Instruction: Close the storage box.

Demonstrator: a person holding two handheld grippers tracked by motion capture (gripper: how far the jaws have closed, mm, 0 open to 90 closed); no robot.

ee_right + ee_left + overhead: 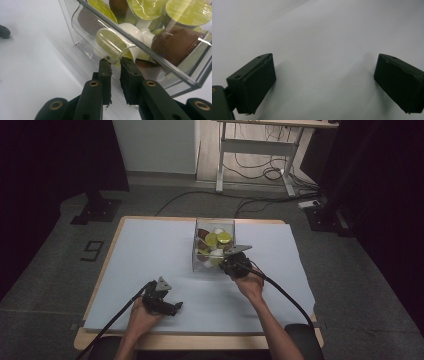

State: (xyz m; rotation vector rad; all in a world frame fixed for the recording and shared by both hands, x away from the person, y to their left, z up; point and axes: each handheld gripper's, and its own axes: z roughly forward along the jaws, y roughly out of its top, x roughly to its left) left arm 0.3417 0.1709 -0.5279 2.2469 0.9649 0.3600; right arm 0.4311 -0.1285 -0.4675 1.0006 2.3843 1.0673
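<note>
Because the right gripper (pixel 115 62) is pressed nearly together on the thin curved lip cut into the front wall of the clear box (pixel 160 66), the hold looks narrow and easy to lose. In the right gripper view the jaws pinch only that slim clear edge, with no coffee pod between them. If the hand pulls or lifts from here, the smooth plastic could slide out of the pads, or the whole box could tip toward the person and spill its load over the worktop (pixel 150 250). A twist of the wrist might also strain the thin lip.

The left gripper (pixel 324 82) is spread wide with nothing between its jaws, low over the pale sheet near the front edge of the worktop, left of the middle. It is well apart from the box, so it offers no support if the box shifts.

The box stands near the back edge of the worktop, about at its middle.

Counting: two grippers, one clear box, one worktop. Of the coffee pods (pixel 117 42), roughly four green-lidded tops, two or three brown cups and about two white ones can be made out; more lie hidden beneath, so the full number cannot be told.
</note>
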